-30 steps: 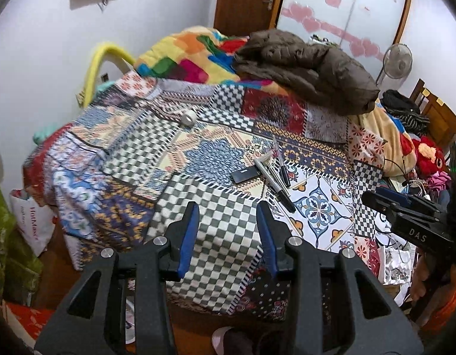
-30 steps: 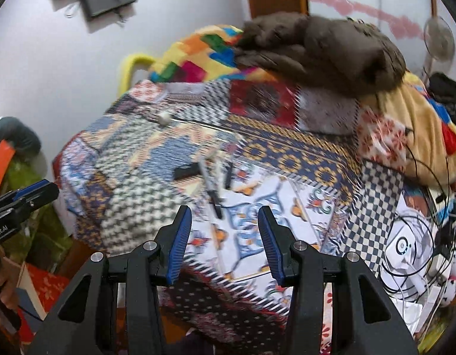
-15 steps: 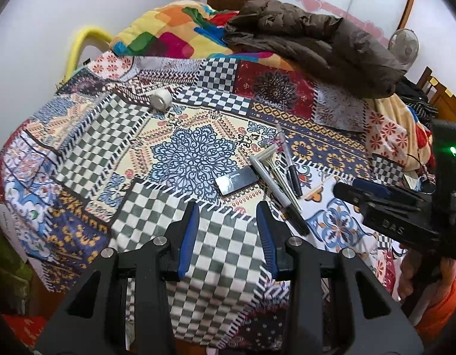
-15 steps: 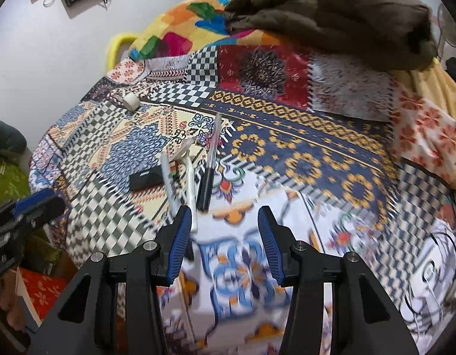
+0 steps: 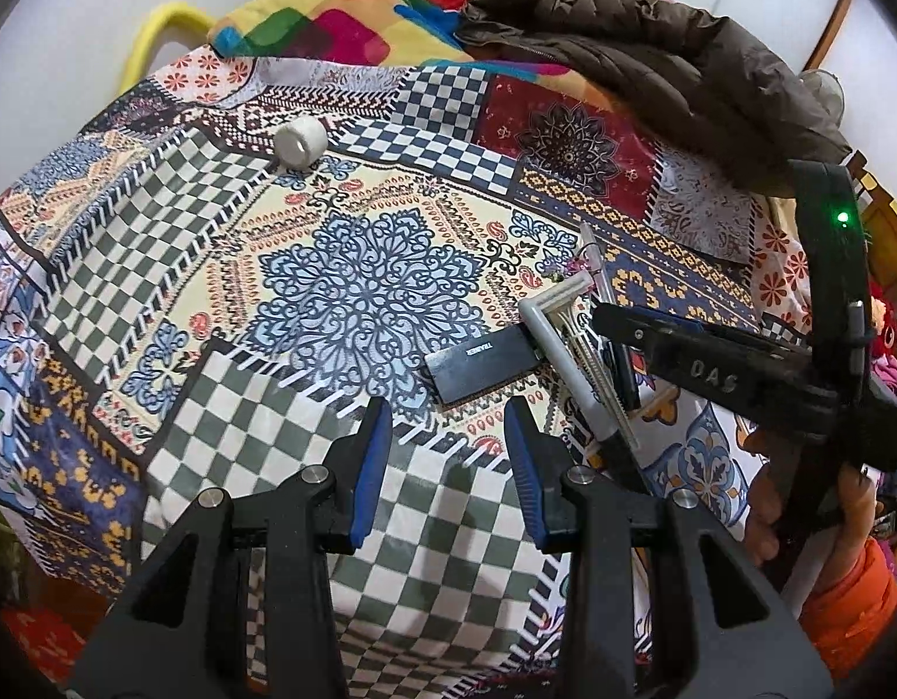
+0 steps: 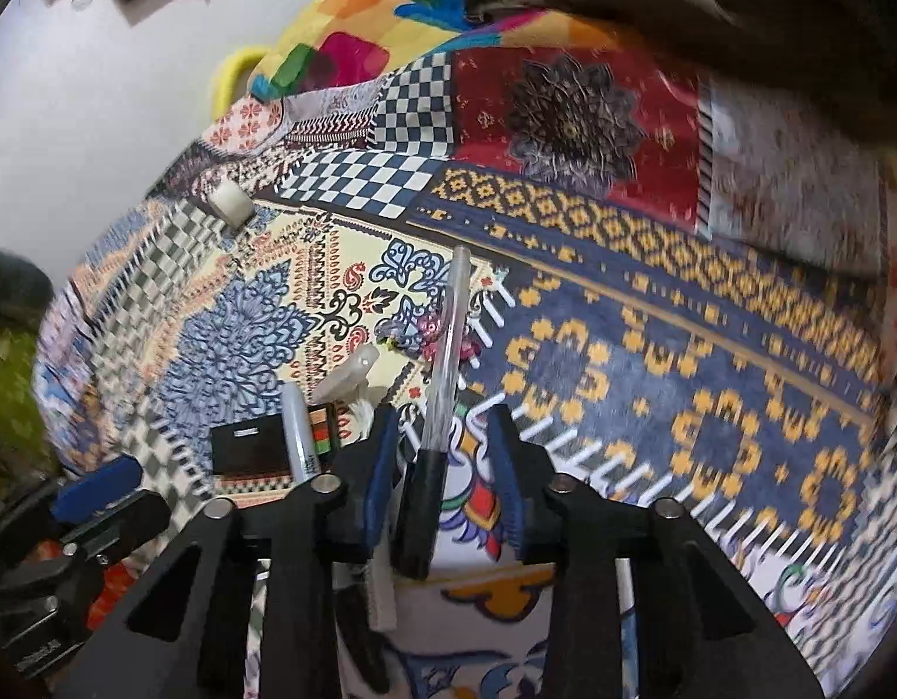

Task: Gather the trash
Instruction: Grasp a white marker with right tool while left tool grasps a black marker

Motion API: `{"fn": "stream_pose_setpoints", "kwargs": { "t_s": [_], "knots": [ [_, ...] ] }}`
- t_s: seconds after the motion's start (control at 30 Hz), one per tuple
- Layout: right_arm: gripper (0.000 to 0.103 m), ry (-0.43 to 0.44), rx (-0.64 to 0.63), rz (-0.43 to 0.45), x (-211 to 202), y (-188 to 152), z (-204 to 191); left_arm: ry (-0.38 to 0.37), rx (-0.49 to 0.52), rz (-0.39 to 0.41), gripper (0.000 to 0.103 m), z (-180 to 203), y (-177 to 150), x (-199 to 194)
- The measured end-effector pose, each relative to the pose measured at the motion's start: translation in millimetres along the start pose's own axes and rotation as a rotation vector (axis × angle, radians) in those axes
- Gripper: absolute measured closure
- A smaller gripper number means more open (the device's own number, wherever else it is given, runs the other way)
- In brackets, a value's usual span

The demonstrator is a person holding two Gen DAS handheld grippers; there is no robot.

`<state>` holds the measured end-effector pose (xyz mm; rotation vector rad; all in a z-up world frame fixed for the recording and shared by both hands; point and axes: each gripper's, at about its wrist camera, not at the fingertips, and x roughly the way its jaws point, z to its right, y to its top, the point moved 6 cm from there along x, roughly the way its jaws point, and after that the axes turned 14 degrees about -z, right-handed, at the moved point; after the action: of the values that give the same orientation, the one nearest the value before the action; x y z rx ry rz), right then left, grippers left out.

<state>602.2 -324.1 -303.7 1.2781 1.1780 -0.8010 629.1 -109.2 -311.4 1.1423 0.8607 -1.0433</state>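
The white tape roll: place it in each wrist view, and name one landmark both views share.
Left wrist: the white tape roll lies upper left, on the patchwork bedspread near its far edge.
Right wrist: the roll sits at the left, near the wall.
Shared landmark: the black rectangular box beside the pens.

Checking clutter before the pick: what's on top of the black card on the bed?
A grey marker lies across the right end of the black card. Beside it are a white razor and a pen. The card's right edge is hidden under the marker.
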Motion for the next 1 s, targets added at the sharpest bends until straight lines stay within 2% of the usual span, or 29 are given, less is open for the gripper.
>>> {"fn": "stream_pose_setpoints", "kwargs": {
  "t_s": [0.07, 0.2, 0.4, 0.53, 0.6, 0.83, 0.87, 1.0],
  "knots": [
    [0.091, -0.034, -0.023, 0.003, 1.0, 0.4, -1.7, -0.016, -0.002, -0.004, 0.064, 3.8, 2.2, 3.5],
    [0.094, -0.068, -0.053, 0.011, -2.1, -6.4, -1.3, -0.036, 0.003, -0.015, 0.064, 18.4, 5.1, 9.4],
    [0.094, -0.054, -0.008, 0.014, -11.8, -27.0, 18.1, -0.065, 0.018, -0.037, 0.064, 48.8, 7.1, 20.6],
    [0.094, -0.085, -0.023, 0.02, -22.4, -46.4, 26.4, -0.061, -0.004, -0.049, 0.064, 61.0, 9.2, 32.7],
    [0.094, -0.089, -0.034, 0.028, -29.3, -54.1, 27.9, -0.059, -0.02, -0.053, 0.072, 63.2, 10.7, 38.5],
    [0.094, -0.076, -0.04, 0.058, -49.4, -64.4, 33.5, 0.012, -0.072, -0.044, 0.083, 65.7, 17.5, 50.6],
    [0.094, -0.072, -0.036, 0.06, -51.2, -64.7, 34.5, 0.01, -0.073, -0.043, 0.087, 66.3, 18.3, 50.6],
    [0.094, -0.051, -0.007, 0.068, -58.9, -67.6, 39.9, -0.025, -0.113, -0.079, 0.089, 62.5, 23.0, 52.8]
  ]
}}
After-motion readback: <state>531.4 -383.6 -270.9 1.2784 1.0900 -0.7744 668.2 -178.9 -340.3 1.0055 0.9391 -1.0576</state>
